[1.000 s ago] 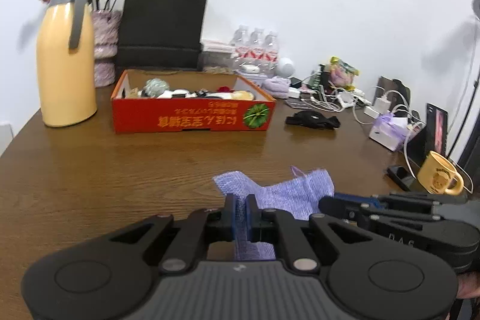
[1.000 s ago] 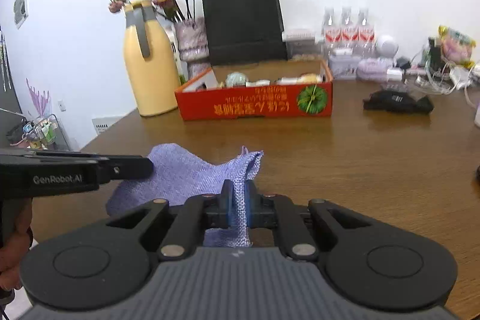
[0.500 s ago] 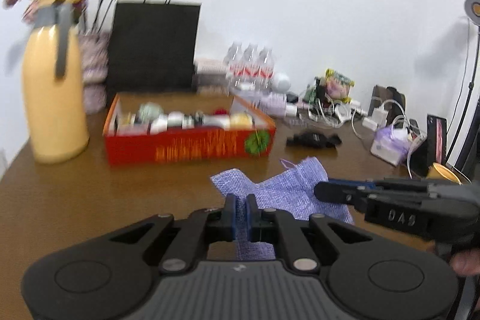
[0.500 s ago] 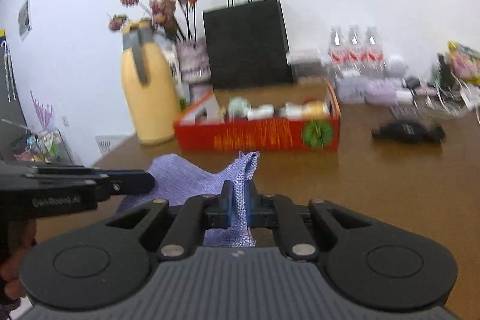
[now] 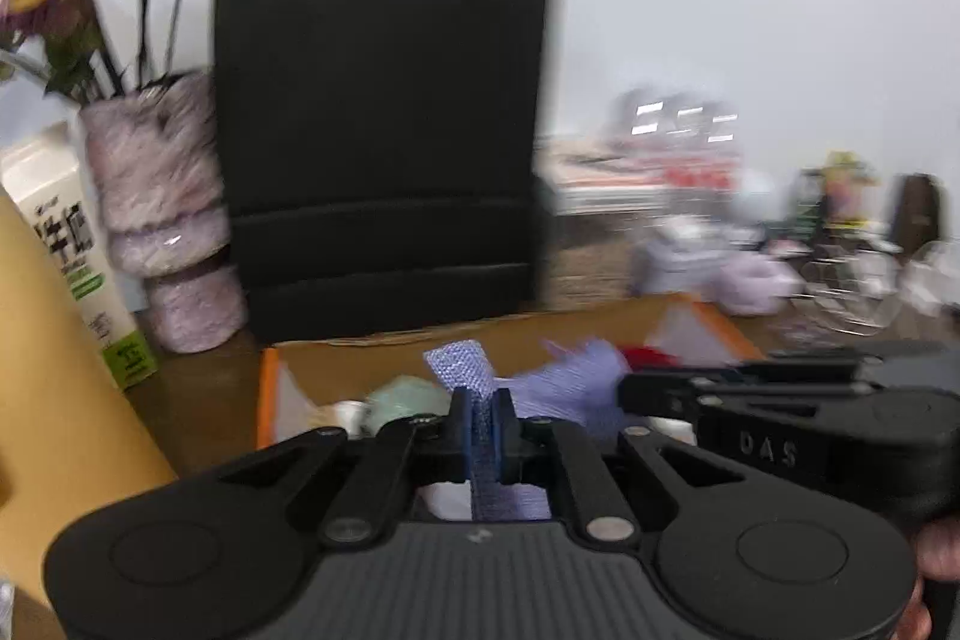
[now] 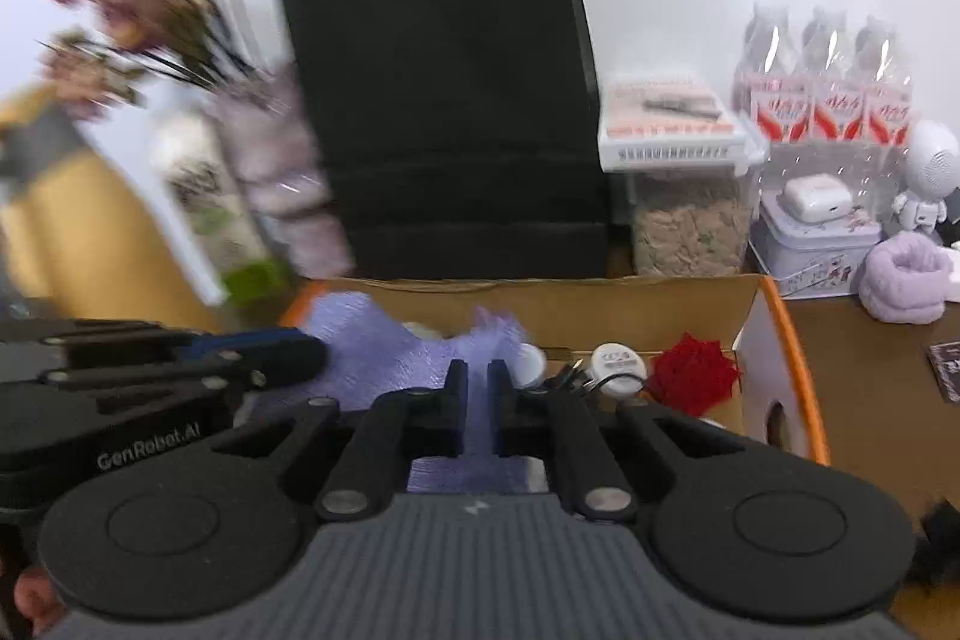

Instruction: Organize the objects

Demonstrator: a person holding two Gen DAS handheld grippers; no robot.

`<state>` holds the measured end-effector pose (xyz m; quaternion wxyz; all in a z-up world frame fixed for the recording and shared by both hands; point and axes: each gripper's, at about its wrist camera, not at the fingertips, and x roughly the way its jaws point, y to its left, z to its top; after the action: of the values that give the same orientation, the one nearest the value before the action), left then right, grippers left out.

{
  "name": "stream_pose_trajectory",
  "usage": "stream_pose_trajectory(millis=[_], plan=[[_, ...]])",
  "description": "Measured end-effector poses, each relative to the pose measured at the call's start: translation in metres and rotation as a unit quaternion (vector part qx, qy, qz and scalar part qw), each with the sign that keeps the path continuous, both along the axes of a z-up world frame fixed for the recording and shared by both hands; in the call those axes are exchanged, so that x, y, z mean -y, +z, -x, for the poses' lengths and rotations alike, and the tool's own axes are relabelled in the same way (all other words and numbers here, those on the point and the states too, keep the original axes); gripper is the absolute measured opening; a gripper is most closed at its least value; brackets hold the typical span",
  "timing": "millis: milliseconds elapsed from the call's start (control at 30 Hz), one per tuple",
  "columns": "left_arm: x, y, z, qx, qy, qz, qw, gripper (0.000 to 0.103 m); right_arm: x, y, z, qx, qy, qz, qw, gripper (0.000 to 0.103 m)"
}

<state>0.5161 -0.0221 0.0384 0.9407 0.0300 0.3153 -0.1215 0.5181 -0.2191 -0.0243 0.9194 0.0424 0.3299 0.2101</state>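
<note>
while the left gripper point(image 5: 482, 430) pinches the purple cloth point(image 5: 576, 382), the right gripper point(image 6: 474, 403) gapes over the box point(image 6: 780, 340)

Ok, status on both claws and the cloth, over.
Left claw shut on cloth. Right claw open, cloth between its fingers. Cloth over the box, box already holds small items.

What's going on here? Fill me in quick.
A person is working with two handheld grippers over an orange-edged cardboard box of small items. The left claw is shut on a purple mesh cloth, holding it above the box. The right claw has its jaws slightly apart with the cloth between them, so it does not look clamped. The cloth appears about to go into the box.
</note>
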Motion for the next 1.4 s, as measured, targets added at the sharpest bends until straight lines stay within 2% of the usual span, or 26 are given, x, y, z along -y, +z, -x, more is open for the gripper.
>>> stream_pose_trajectory(millis=[133, 200, 233, 267, 300, 333, 367, 500, 567, 700, 767, 800, 867, 933, 1000, 1100, 1200, 1267, 1333, 1400], plan=[[-0.003, -0.039, -0.036, -0.028, 0.015, -0.045, 0.9985, 0.008, -0.025, -0.041, -0.032, -0.032, 0.0, 0.046, 0.998, 0.008], [-0.011, -0.047, -0.038, -0.025, 0.024, -0.036, 0.9987, 0.011, -0.033, -0.051, -0.037, -0.036, 0.0, 0.07, 0.997, 0.009], [-0.014, -0.049, -0.038, -0.028, 0.026, -0.027, 0.9989, 0.022, -0.034, -0.048, -0.036, -0.034, 0.001, 0.067, 0.997, 0.011], [-0.017, -0.049, -0.035, -0.032, 0.025, -0.019, 0.999, 0.036, -0.031, -0.044, -0.033, -0.027, 0.002, 0.054, 0.998, 0.02], [-0.02, -0.046, -0.033, -0.03, 0.024, -0.015, 0.9991, 0.039, -0.029, -0.038, -0.03, -0.024, 0.003, 0.048, 0.999, 0.028], [-0.022, -0.042, -0.031, -0.029, 0.024, -0.012, 0.9992, 0.042, -0.028, -0.032, -0.028, -0.021, 0.004, 0.045, 0.999, 0.045], [-0.024, -0.037, -0.027, -0.03, 0.026, -0.011, 0.9991, 0.044, -0.025, -0.026, -0.025, -0.013, 0.005, 0.042, 0.999, 0.052], [-0.024, -0.007, 0.001, -0.016, 0.034, -0.008, 0.9993, 0.055, -0.011, -0.002, -0.006, 0.001, 0.01, 0.042, 0.999, 0.064], [-0.021, 0.008, 0.027, 0.001, 0.025, -0.012, 0.9996, 0.06, -0.002, 0.008, 0.009, 0.008, 0.008, 0.043, 0.999, 0.074], [-0.012, 0.022, 0.107, 0.037, -0.025, -0.019, 0.9988, 0.07, 0.027, 0.021, 0.07, 0.033, 0.014, 0.031, 0.999, 0.082], [-0.011, 0.024, 0.154, 0.048, -0.034, -0.017, 0.9981, 0.079, 0.042, 0.025, 0.115, 0.051, 0.024, 0.027, 0.998, 0.088], [-0.012, 0.025, 0.175, 0.053, -0.034, -0.014, 0.9979, 0.08, 0.047, 0.025, 0.138, 0.061, 0.028, 0.028, 0.997, 0.09], [-0.017, 0.026, 0.222, 0.068, -0.026, 0.005, 0.9974, 0.085, 0.056, 0.025, 0.182, 0.075, 0.042, 0.029, 0.996, 0.1], [-0.023, 0.025, 0.27, 0.081, -0.013, 0.029, 0.9962, 0.091, 0.065, 0.024, 0.232, 0.085, 0.06, 0.028, 0.994, 0.101], [-0.025, 0.022, 0.312, 0.096, 0.001, 0.03, 0.9949, 0.092, 0.073, 0.021, 0.279, 0.092, 0.062, 0.034, 0.993, 0.102], [-0.026, 0.012, 0.372, 0.111, 0.039, 0.028, 0.9926, 0.099, 0.084, 0.019, 0.34, 0.107, 0.043, 0.041, 0.993, 0.103], [-0.027, -0.002, 0.418, 0.093, 0.085, 0.046, 0.991, 0.102, 0.097, 0.009, 0.393, 0.098, 0.012, 0.018, 0.995, 0.103], [-0.028, -0.011, 0.443, 0.076, 0.092, 0.051, 0.9915, 0.102, 0.099, -0.001, 0.418, 0.089, 0.008, 0.013, 0.996, 0.103], [-0.028, -0.015, 0.462, 0.061, 0.096, 0.041, 0.9927, 0.102, 0.101, -0.011, 0.442, 0.079, -0.003, 0.014, 0.997, 0.103], [-0.025, -0.015, 0.476, 0.057, 0.103, 0.011, 0.993, 0.102, 0.102, -0.017, 0.46, 0.067, -0.012, 0.007, 0.998, 0.103]])
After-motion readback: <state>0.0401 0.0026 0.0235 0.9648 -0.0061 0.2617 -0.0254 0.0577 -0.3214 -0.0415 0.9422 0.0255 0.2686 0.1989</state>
